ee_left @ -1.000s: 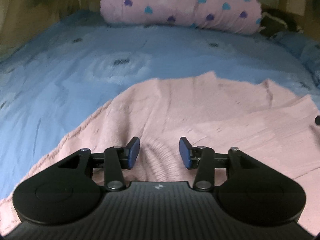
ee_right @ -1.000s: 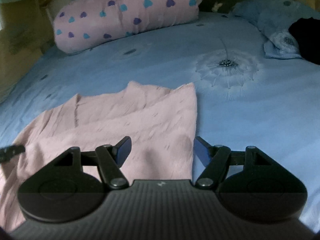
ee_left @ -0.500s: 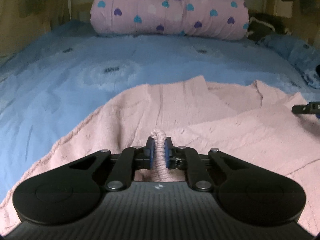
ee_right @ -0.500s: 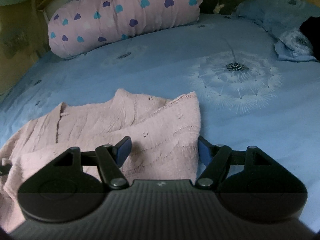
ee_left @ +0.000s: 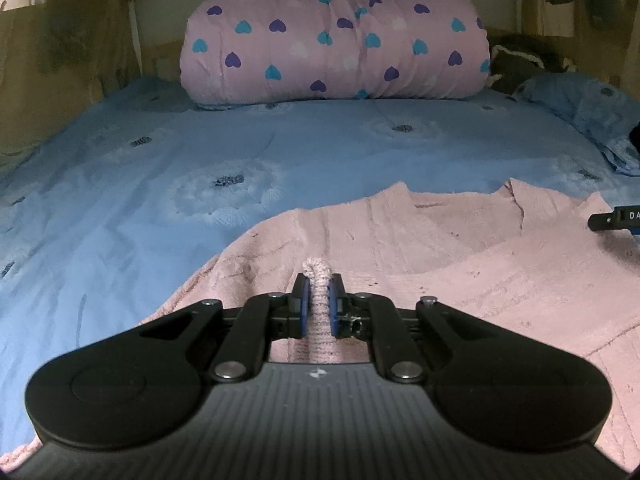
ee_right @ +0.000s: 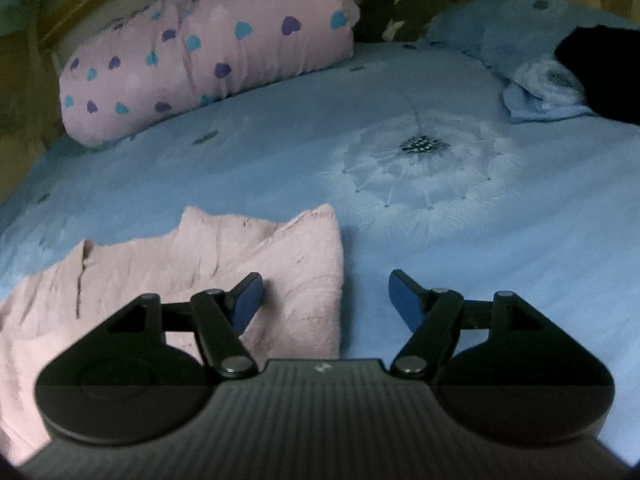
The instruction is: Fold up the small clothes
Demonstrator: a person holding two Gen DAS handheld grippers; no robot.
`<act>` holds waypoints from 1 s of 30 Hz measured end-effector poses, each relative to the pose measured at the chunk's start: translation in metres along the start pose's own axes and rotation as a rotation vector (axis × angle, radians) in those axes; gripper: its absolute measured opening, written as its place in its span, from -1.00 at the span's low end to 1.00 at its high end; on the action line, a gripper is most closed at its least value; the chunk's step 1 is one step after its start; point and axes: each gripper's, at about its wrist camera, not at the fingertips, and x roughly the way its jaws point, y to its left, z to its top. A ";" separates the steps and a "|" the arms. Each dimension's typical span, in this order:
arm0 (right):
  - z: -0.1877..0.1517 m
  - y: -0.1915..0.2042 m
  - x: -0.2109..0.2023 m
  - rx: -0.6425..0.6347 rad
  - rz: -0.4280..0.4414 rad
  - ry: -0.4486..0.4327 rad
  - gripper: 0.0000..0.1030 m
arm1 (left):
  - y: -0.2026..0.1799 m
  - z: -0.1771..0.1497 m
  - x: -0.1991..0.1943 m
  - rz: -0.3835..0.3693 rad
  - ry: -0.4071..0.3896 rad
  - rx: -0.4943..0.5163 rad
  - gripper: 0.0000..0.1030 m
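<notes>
A pink knitted garment (ee_left: 440, 264) lies spread on the blue bedsheet (ee_left: 160, 184). My left gripper (ee_left: 318, 300) is shut on a pinched ridge of its knit near the lower hem, and the fold sticks up between the blue pads. In the right wrist view the same pink garment (ee_right: 200, 256) fills the lower left. My right gripper (ee_right: 326, 298) stands open over the garment's right edge, its left finger above the knit and its right finger above bare sheet. Nothing is pressed between its pads. A tip of the right gripper (ee_left: 616, 220) shows at the left view's right edge.
A rolled pink quilt with heart prints (ee_left: 336, 40) lies across the head of the bed. Blue pillows (ee_right: 532, 52) and a dark cloth (ee_right: 604, 72) sit at the far right. A dandelion print (ee_right: 420, 176) marks the sheet beyond the garment.
My left gripper went from open to shut, pinching up a ridge of the pink knit. My right gripper slid to the right, so the garment's right edge now lies between its fingers.
</notes>
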 end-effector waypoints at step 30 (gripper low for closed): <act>0.000 -0.005 0.000 0.011 -0.011 -0.029 -0.37 | -0.009 0.008 0.059 0.093 0.084 0.101 -0.41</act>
